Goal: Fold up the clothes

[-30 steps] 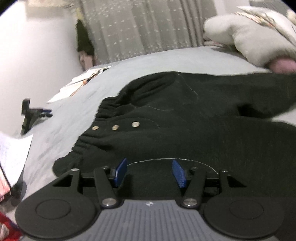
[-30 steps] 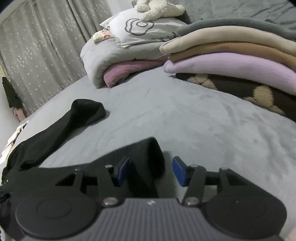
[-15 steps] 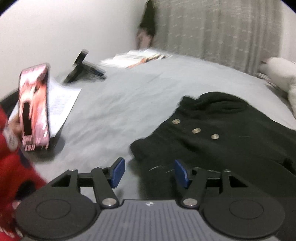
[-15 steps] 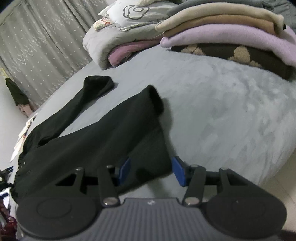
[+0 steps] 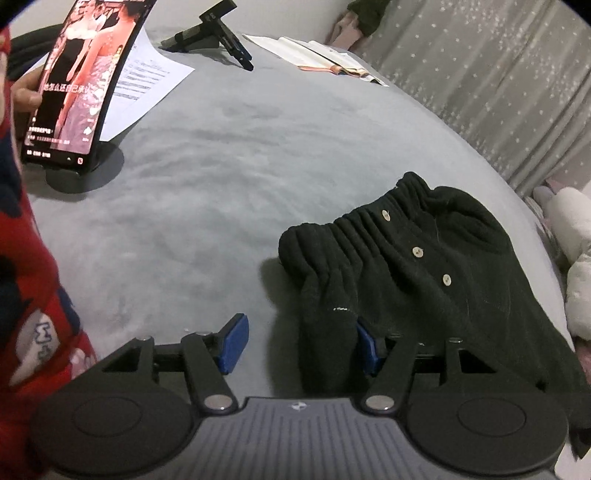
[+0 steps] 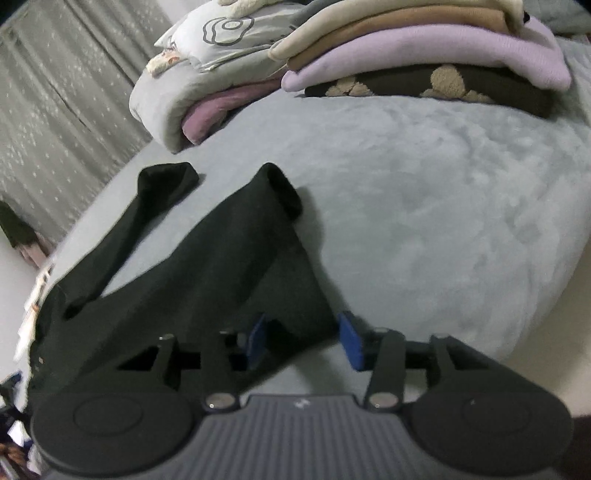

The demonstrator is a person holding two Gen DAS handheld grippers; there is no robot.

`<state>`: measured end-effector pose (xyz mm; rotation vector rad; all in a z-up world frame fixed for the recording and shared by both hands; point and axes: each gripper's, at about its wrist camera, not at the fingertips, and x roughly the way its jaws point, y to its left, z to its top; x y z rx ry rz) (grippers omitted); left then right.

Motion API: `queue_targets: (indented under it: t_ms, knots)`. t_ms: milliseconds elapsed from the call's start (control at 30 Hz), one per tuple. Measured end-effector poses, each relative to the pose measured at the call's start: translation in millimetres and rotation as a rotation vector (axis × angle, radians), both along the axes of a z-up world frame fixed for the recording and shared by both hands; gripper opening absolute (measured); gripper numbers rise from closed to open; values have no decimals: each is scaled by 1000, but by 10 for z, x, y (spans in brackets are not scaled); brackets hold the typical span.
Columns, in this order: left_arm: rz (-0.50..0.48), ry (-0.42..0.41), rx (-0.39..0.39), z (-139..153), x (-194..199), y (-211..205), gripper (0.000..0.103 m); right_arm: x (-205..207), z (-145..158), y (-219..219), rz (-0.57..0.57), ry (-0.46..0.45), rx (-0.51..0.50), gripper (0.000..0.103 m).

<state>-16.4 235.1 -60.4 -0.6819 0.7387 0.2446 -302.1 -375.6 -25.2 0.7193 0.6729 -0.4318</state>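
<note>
Black trousers (image 5: 424, 280) with an elastic waistband (image 5: 351, 229) and three pale buttons lie flat on the grey bed (image 5: 221, 192). My left gripper (image 5: 299, 345) sits at the waist's near corner. Its jaws are closing, with a fold of that corner between them. The cloth touches the right pad (image 5: 365, 347); the left pad (image 5: 232, 343) stands clear of it. In the right wrist view both trouser legs (image 6: 207, 266) stretch away with their cuffs (image 6: 280, 188) spread apart. My right gripper (image 6: 303, 343) is closing around the near leg's edge, with a small gap at the right pad (image 6: 351, 345).
A phone on a round stand (image 5: 74, 81), a paper sheet (image 5: 147, 81), a black clamp stand (image 5: 218, 29) and open booklets (image 5: 325, 55) lie beyond the waist. A red sleeve (image 5: 22, 295) is at the left. Folded clothes (image 6: 424, 48) and bedding (image 6: 207, 66) are stacked past the cuffs. The bed's edge (image 6: 517, 332) curves close on the right.
The left gripper swung from over the trousers' middle to the waist's corner and its jaws narrowed. The right gripper drew back along the near leg, and its jaws narrowed around the leg's edge.
</note>
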Motion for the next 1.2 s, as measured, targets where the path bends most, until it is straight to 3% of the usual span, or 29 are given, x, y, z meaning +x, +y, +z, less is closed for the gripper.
queue_targets:
  t_ms: [33,67,200,400,500,733,900,967,1000,1200]
  knots:
    - [-9,-13,-29,-8,-13,11,19,28,-12,10,-1,4,-15,30]
    - [-18,-25,-54,-14,-28,20,17,45,-23,16,-2,11,-30,20]
    - [-22,-117,28,168,-157,-59,15,-84,103,31,-19,-42,-43,9]
    - [-76,-167,209,516,-407,-168,15,-329,510,93,20,-51,-122,8]
    - [-96,-107,243,467,-439,-167,15,-398,553,96,37,-17,-126,8]
    - [-135,47,358,292,-249,-304,16,-225,74,125,53,157,-128,12]
    - [-151,60,444,327,-270,-440,28,-249,156,126,73,155,-147,25]
    - [-135,58,484,385,-316,-470,42,-271,281,64,65,127,-174,32]
    - [-127,51,526,424,-346,-495,43,-269,315,48,64,117,-178,35]
    - [-181,-29,593,595,-433,-693,52,-47,521,-249,50,21,-128,36]
